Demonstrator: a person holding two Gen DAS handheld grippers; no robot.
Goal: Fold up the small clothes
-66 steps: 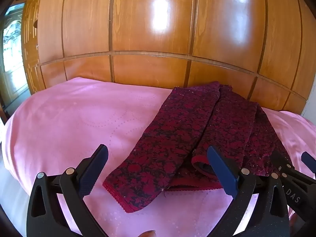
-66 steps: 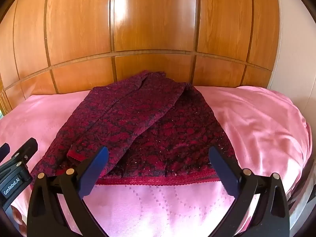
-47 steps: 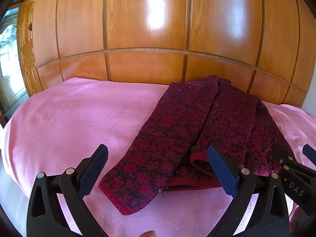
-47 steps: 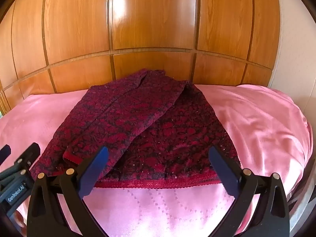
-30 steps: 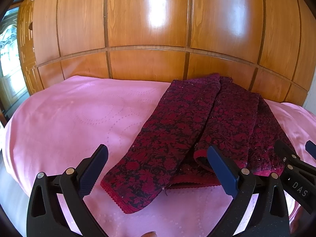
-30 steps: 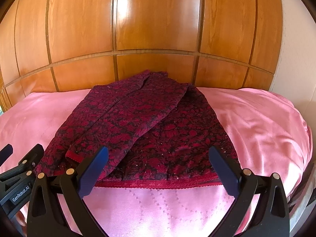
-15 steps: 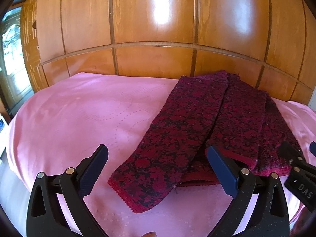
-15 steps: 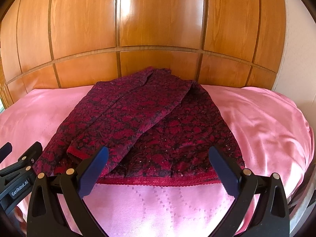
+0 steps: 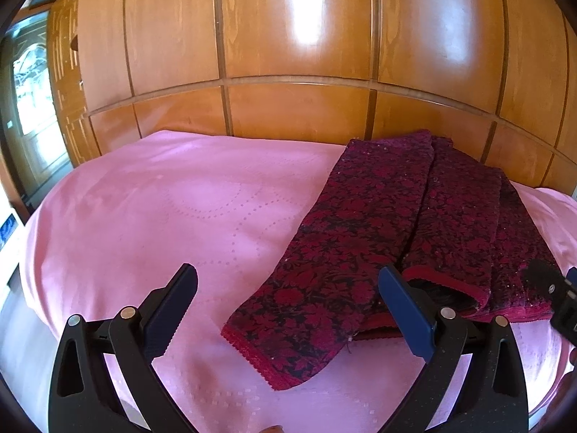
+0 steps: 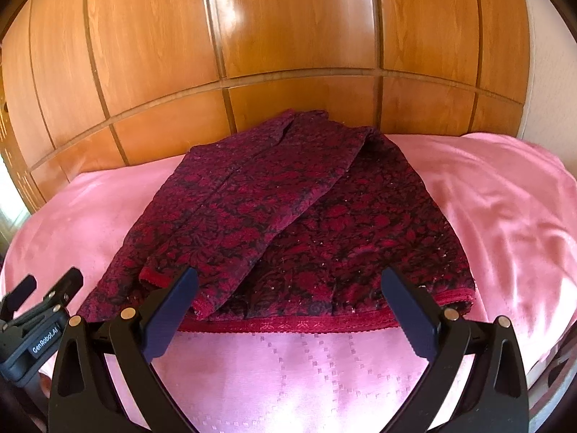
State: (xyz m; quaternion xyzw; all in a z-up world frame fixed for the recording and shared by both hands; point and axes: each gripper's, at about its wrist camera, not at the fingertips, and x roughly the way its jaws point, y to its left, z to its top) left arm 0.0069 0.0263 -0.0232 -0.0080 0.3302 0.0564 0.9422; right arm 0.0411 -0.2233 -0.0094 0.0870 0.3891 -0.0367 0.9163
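Dark red floral garment lies on the pink bedspread, filling the middle of the right wrist view and the right half of the left wrist view. Its long axis runs from the near edge of the bed toward the wooden panelled wall; the narrow end points at the wall and the wide hem, trimmed in red, faces the grippers. Both sleeves are folded over the body and lie lengthwise. One sleeve reaches furthest forward, its cuff at lower centre of the left wrist view, lying on the spread.

Left gripper hangs above the bed with its fingers spread wide and nothing between them; the cuff sits in the gap below. Right gripper is likewise wide apart and empty, poised over the hem. Each gripper shows at the lower edge of the other's view, beside the garment.
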